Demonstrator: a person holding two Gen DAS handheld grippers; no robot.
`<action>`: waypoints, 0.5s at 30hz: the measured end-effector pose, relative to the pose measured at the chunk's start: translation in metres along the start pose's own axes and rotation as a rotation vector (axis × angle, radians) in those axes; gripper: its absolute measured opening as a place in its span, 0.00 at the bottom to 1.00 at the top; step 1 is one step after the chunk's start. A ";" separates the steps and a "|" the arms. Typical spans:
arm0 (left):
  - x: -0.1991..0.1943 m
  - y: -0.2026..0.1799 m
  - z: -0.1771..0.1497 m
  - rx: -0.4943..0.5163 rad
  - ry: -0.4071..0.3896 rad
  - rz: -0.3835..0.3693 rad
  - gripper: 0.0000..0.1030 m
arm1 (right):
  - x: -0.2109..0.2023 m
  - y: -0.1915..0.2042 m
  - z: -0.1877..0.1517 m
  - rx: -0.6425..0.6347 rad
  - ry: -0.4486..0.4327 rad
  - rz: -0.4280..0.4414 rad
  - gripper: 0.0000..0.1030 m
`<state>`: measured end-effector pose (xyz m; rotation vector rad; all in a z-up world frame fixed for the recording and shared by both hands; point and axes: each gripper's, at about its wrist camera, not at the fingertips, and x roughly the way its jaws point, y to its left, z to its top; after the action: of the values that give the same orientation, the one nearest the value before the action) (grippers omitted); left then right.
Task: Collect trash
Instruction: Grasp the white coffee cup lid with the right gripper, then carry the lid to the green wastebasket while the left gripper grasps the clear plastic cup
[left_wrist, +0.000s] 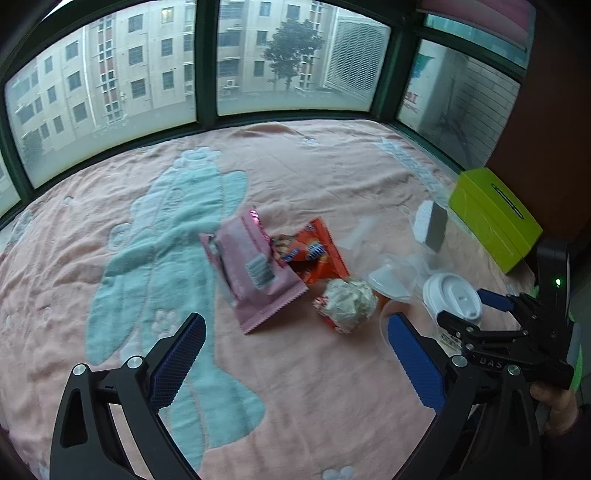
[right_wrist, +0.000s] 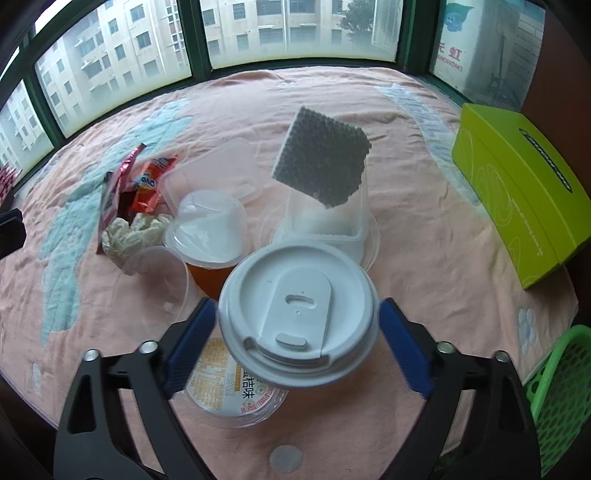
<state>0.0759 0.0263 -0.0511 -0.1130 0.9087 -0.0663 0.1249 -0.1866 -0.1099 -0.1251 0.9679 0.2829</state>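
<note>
The pink blanket (left_wrist: 295, 177) with a pale blue bear print covers the whole work surface below the window (left_wrist: 110, 74). A lime-green tissue box (right_wrist: 517, 192) rests at the right edge, and a green mesh basket (right_wrist: 557, 391) shows at the lower right corner of the right wrist view.

The trash lies clustered at mid-blanket. A pink snack wrapper (left_wrist: 251, 273) overlaps an orange snack wrapper (left_wrist: 314, 254); a crumpled paper ball (left_wrist: 347, 302) sits just beside both. To the right stand clear plastic containers, one holding a grey honeycomb sponge (right_wrist: 321, 158) tilted on its rim, and a domed clear lid (right_wrist: 207, 229) over an orange jelly cup. A sealed jelly cup with a printed foil top (right_wrist: 229, 384) lies beneath the right tool.

Left gripper (left_wrist: 295, 362): held low over the blanket, aimed forward at the wrappers, jaws spread wide, nothing between them, well short of the trash.

Right gripper (right_wrist: 297, 339): held level, aimed at the containers. Its blue pads (right_wrist: 402, 354) bracket a paper cup with a white lid (right_wrist: 295, 317), one pad at each side of the rim. Contact appears made on both sides, so the claw is pinching the cup, which stands upright. In the left wrist view the same tool (left_wrist: 476, 306) reaches in from the right, with the person's hand (left_wrist: 554, 406) behind it.
</note>
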 end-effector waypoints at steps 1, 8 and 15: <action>0.002 -0.004 -0.001 0.009 0.008 -0.011 0.92 | -0.001 -0.002 0.000 0.013 -0.002 0.006 0.82; 0.020 -0.029 -0.009 0.057 0.077 -0.103 0.69 | -0.020 -0.007 -0.003 0.048 -0.048 0.013 0.82; 0.047 -0.048 -0.015 0.054 0.163 -0.164 0.49 | -0.058 -0.017 -0.013 0.092 -0.125 -0.003 0.82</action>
<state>0.0927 -0.0269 -0.0910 -0.1330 1.0588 -0.2554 0.0889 -0.2158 -0.0695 -0.0243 0.8555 0.2397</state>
